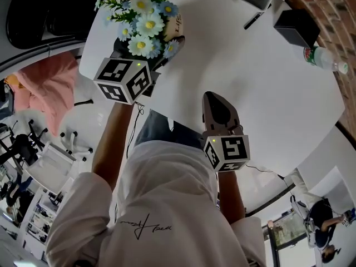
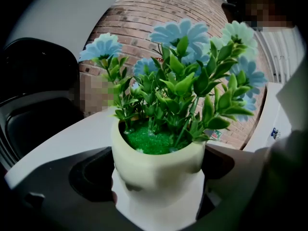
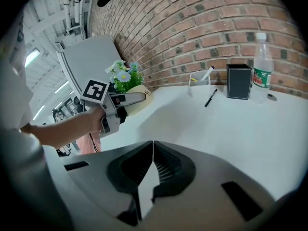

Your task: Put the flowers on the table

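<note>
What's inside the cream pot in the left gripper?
The pot holds green granular filler, with leafy stems and pale blue flowers rising from it. Anything beneath the filler is covered.

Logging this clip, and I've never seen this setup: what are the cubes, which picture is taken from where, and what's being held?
A person holds a claw tool in each hand; the patterned cubes belong to them. One picture looks down from the head, the others along each claw. The left claw grips a cream flower pot near the edge of the white table. The right claw is shut, empty. On the table: a pen, black box, water bottle.
</note>
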Motion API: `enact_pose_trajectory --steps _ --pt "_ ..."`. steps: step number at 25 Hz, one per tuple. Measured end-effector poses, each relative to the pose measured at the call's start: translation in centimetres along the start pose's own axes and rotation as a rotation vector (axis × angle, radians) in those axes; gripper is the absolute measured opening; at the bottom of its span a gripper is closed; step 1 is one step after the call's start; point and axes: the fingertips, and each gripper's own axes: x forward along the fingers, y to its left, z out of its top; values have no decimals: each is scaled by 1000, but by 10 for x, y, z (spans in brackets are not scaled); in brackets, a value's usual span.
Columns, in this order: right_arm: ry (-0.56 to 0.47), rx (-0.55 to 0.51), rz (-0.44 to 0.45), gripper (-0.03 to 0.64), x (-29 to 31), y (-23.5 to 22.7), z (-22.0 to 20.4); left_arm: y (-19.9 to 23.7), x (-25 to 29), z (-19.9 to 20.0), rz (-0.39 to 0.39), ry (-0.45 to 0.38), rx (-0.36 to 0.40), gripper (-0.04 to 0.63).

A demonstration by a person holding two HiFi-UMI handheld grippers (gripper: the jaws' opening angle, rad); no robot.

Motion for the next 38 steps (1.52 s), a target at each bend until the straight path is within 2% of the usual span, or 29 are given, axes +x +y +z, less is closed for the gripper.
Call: enact_pose_trajectory --steps 10,26,33,38 --pt "-21 2 -4 25 -14 -13 0 -8 18 1 5 -3 28 552" --pt "-43 56 -57 25 -31 -38 6 -11 52 3 14 1 61 552" --pt "-48 54 -68 25 -25 -52 4 -5 68 7 19 -27 45 552" --pt "-39 54 -89 25 -21 -62 3 3 76 10 58 -34 121 552"
